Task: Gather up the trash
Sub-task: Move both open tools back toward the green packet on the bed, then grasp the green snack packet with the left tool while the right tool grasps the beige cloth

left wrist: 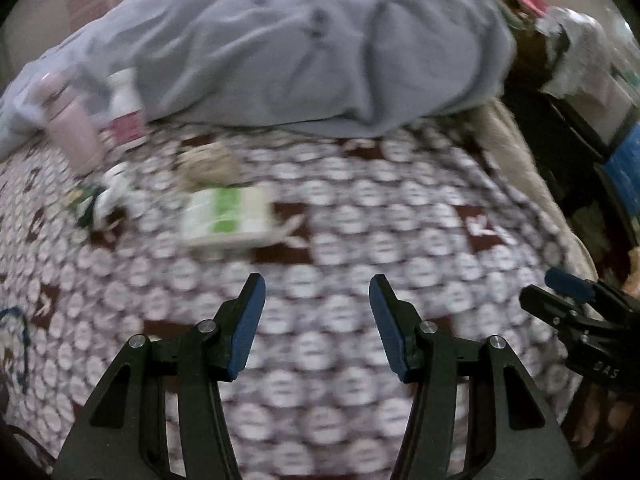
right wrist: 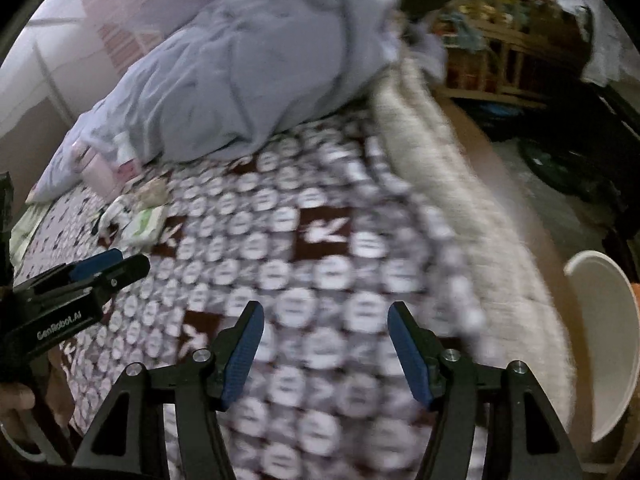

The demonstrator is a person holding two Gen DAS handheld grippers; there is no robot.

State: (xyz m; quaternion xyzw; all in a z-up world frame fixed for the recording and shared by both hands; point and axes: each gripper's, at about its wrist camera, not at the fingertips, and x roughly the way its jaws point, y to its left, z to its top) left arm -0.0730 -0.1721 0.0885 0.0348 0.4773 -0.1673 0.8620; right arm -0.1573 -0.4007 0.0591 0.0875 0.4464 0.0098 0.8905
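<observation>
Maroon-white patterned blanket (left wrist: pixel 360 220); grey duvet (left wrist: pixel 300 48); green-white packet (left wrist: pixel 226 216).

Bed (left wrist: pixel 360 240) under both my tongs, its blanket (left wrist: pixel 400 216) spread across the near part. Heaped duvet (left wrist: pixel 300 48) lies at the far side, behind everything else. Just before its left edge: a tumbler (left wrist: pixel 72 128) and a bottle (left wrist: pixel 126 108) side by side, bottle to the right, both against the duvet. Nearer me, a crumpled wad (left wrist: pixel 208 166), and directly before it a flat packet (left wrist: pixel 228 216). Left of the packet, a scrunched wrapper (left wrist: pixel 100 200). My left tongs (left wrist: pixel 316 324) hang over bare blanket, near side of the packet. My right tongs (right wrist: pixel 326 352) are to their right, near the bed's right edge. Shelves (right wrist: pixel 500 60) stand beyond that edge; a bin rim (right wrist: pixel 608 340) sits low on the right.
</observation>
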